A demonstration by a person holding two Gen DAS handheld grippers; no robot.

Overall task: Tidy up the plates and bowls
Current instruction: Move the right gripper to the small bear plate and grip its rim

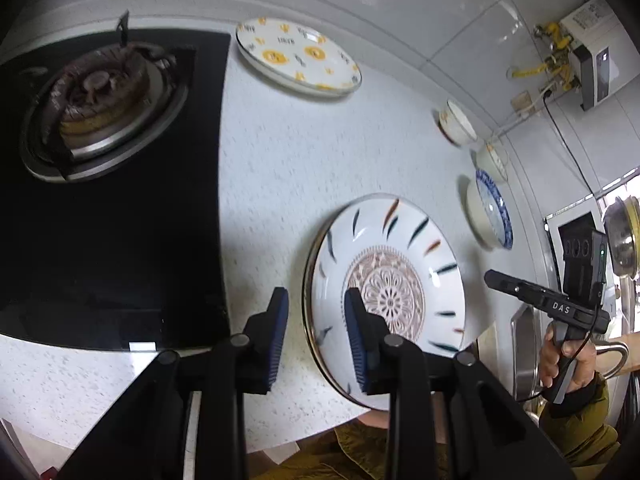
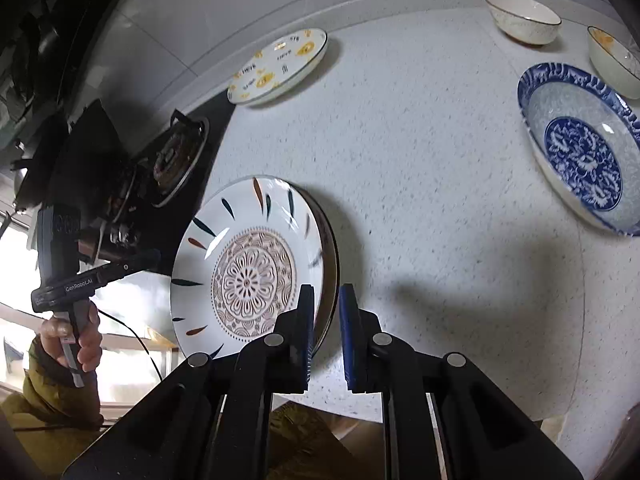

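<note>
A white plate with a mandala centre and dash marks point(image 1: 400, 264) point(image 2: 240, 264) lies near the counter's front edge. My left gripper point(image 1: 316, 304) is open, straddling the plate's left rim without squeezing it. My right gripper point(image 2: 326, 300) is open, its jaws on either side of the plate's right rim with a gap. A yellow-patterned plate point(image 1: 298, 56) point(image 2: 280, 66) sits at the back by the wall. A blue floral bowl point(image 1: 490, 210) point(image 2: 580, 148) and two white bowls point(image 1: 456, 122) point(image 2: 522, 18) point(image 1: 494, 158) point(image 2: 614, 60) stand to the right.
A black gas hob with a burner point(image 1: 96, 108) point(image 2: 176, 156) takes up the counter's left side. The speckled white counter point(image 1: 300, 152) meets a tiled wall behind. A sink point(image 1: 524, 344) lies at the right. A wall unit with yellow pipes point(image 1: 580, 52) hangs above.
</note>
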